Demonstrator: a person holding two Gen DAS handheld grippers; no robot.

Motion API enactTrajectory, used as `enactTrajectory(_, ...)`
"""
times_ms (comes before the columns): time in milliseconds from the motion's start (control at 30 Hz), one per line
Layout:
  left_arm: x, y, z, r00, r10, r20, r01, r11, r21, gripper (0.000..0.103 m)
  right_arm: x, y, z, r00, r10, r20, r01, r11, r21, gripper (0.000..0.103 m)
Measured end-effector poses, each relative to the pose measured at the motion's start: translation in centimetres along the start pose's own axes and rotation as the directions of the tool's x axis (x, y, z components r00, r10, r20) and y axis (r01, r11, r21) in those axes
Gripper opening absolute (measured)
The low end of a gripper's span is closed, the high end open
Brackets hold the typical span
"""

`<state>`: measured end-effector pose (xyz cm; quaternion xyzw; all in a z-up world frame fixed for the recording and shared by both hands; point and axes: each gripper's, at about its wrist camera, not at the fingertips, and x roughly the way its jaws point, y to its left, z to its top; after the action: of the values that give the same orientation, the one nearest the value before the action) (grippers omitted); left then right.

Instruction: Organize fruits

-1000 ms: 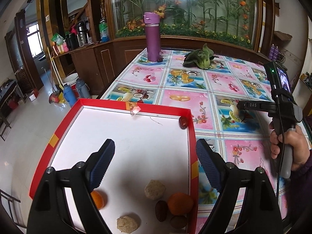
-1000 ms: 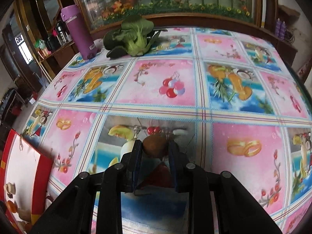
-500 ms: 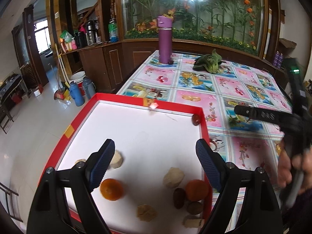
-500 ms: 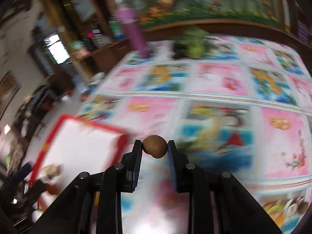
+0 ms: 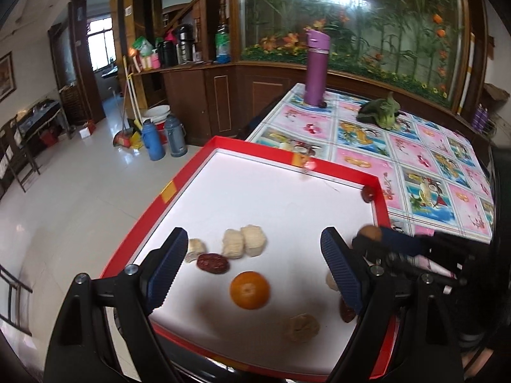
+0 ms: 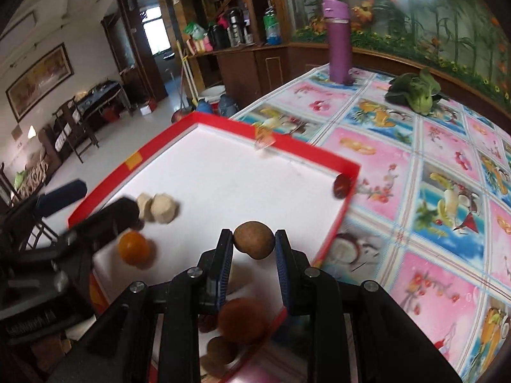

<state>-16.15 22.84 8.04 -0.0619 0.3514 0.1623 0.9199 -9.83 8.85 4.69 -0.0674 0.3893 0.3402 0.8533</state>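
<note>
right hand-held gripper [image 6: 254, 245]: clamped on a round brown fruit [image 6: 254, 244], held above the tray's [image 6: 313, 154] right part, near the red right rim; we see both blue pads pressing its sides.
left hand-held gripper [image 5: 250, 265]: jaws wide apart, nothing between them; it hovers over the near half of the tray.
tray: red rim, white floor, on the bench [image 6: 431, 172] at its left edge.
tray contents, left view: orange [image 5: 249, 289] about mid-gap between the left fingers; red date [image 5: 213, 262] just left of it; pale chunks [image 5: 244, 242] beyond the date, two touching each other; beige lump [image 5: 300, 328] near the front rim; another date [image 5: 368, 193] alone in the far right corner.
right view only: blurred dark-orange fruit [image 6: 244, 319] and a brown one [image 6: 222, 349] under the right gripper, near the tray's near right corner; we cannot tell what they are exactly.
left view only: the beige lump and the date beside the orange show clearly; in the right view the left gripper's body [image 6: 95, 223] covers that patch.
cross-view: left view shows the brown fruit [image 5: 369, 233] at the right gripper's tip [image 5: 380, 239], just over the right rim, blurred.
bench far end: purple bottle [image 6: 338, 40] upright, green vegetable [image 6: 415, 91] lying right of it, well apart from the tray.
floor: thermoses [image 5: 164, 140] beside the bench, clearest in the left view.
</note>
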Motion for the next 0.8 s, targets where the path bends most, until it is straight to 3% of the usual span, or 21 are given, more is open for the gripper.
enactTrajectory(167,-0.1,0.7,0.0,1.0,0.024,0.001,-0.024,0.999,-0.022,0.086,-1.0,1.0,-0.7,1.0,-0.023,0.014,0.024,0.999,-0.045,0.026)
enactTrajectory(300,-0.1,0.9,0.0,0.999,0.038,0.0,-0.038,0.999,-0.033,0.086,-2.0,1.3,-0.7,0.999,-0.031,0.037,0.034,0.997,-0.065,0.034)
enactTrajectory(633,-1.7,1.0,0.3,0.995,0.098,0.033,-0.096,0.993,-0.07,0.099,-6.0,1.9,-0.5,0.987,-0.091,0.13,0.099,0.993,-0.057,0.049)
enactTrajectory(800,-3.0,1.0,0.5,0.992,0.119,0.043,-0.116,0.99,-0.076,0.103,-8.0,2.1,-0.4,0.983,-0.087,0.162,0.093,0.995,-0.028,0.053)
